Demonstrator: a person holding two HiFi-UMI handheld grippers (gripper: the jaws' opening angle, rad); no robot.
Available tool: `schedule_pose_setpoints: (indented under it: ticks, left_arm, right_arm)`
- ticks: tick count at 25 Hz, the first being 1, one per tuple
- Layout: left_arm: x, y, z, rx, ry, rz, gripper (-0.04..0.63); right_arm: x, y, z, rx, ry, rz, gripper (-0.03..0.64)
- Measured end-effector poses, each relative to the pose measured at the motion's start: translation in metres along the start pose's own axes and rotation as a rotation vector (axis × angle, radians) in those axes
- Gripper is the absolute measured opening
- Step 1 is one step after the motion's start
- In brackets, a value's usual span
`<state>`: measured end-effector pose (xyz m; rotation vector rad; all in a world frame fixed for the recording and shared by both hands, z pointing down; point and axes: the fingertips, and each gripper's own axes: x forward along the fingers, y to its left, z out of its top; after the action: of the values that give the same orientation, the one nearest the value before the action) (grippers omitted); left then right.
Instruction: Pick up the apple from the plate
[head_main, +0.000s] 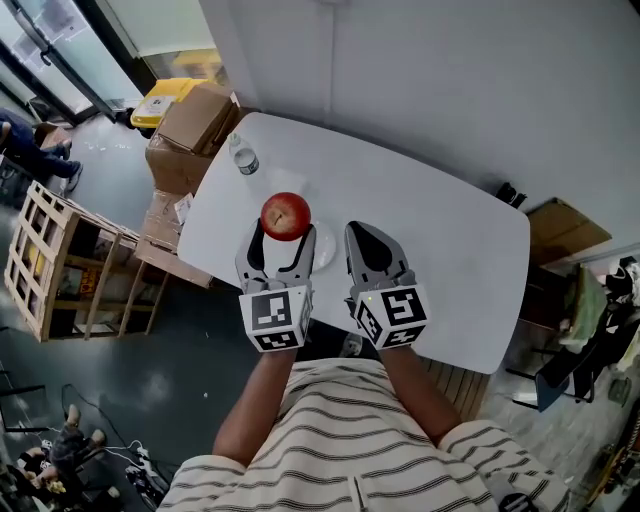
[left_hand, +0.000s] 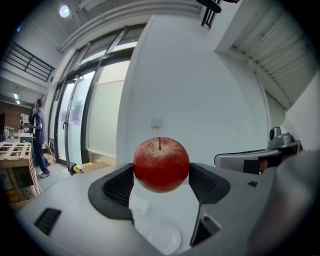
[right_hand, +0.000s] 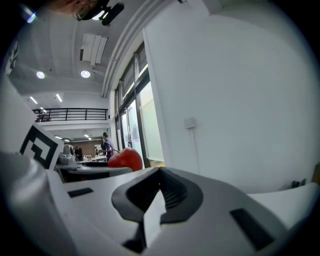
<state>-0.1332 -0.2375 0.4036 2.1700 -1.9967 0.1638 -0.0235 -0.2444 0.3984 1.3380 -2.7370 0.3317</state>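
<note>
A red apple (head_main: 285, 215) is held in the air between the jaws of my left gripper (head_main: 285, 230), which is shut on it, stem up. In the left gripper view the apple (left_hand: 161, 165) fills the gap between the dark pads (left_hand: 119, 186), and the white plate (left_hand: 162, 238) lies bare on the table below it. The plate's edge (head_main: 326, 250) shows between the two grippers in the head view. My right gripper (head_main: 362, 236) hovers just right of the left one, jaws shut on nothing (right_hand: 159, 187). From its view the apple (right_hand: 125, 159) appears to the left.
The white table (head_main: 440, 230) carries a clear water bottle (head_main: 243, 157) at its far left corner. Cardboard boxes (head_main: 195, 125) and a wooden crate (head_main: 50, 260) stand on the floor to the left. A white wall runs behind the table.
</note>
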Motion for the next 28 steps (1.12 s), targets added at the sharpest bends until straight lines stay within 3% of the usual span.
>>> schedule_pose_setpoints:
  ticks: [11, 28]
  left_arm:
    - [-0.020, 0.003, 0.026, 0.019, -0.082, 0.019, 0.353]
    - [-0.038, 0.013, 0.041, 0.051, -0.133, 0.046, 0.353]
  right_arm:
    - [-0.002, 0.021, 0.021, -0.067, -0.043, 0.030, 0.012]
    - [0.000, 0.048, 0.038, -0.110, -0.083, 0.074, 0.012]
